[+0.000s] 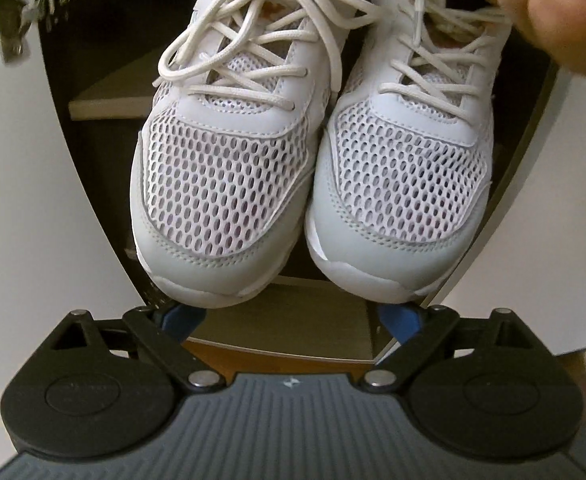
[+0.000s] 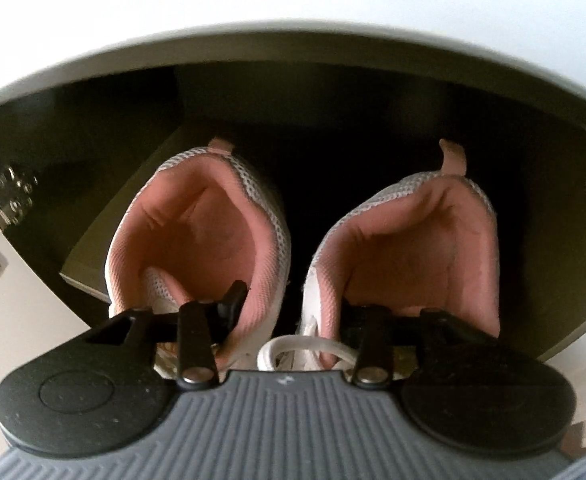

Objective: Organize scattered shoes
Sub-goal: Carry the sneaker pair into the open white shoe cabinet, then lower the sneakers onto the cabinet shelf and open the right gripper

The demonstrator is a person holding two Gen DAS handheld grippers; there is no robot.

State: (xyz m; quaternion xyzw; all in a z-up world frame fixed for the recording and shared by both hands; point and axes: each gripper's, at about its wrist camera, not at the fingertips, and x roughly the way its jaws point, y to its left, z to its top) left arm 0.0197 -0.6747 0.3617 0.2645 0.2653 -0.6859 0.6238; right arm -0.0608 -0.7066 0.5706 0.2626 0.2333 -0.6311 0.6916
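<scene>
1. A pair of white mesh sneakers hangs in the air in front of the open cabinet (image 1: 73, 20), toes pointing away from its dark inside.
2. The left-hand sneaker (image 1: 221, 176) and the right-hand sneaker (image 1: 405, 172) sit side by side, touching along their inner edges, laces tied.
3. The right gripper (image 2: 289, 312) has one finger (image 2: 233, 300) pushed into each pink-lined collar; its jaws are set wide, one in each shoe, and the pair seems to hang from them.
4. A bare hand (image 1: 533, 0) shows above the right-hand sneaker, at the cabinet's upper right, fingers by the laces.
5. The left gripper (image 1: 293, 316) waits just under the two toes, its blue-tipped fingers spread wide with nothing between them.
6. Inside the cabinet a pale shelf (image 1: 109, 108) sits behind the left-hand sneaker, and a metal hinge (image 1: 11, 24) is on the door to the left.
</scene>
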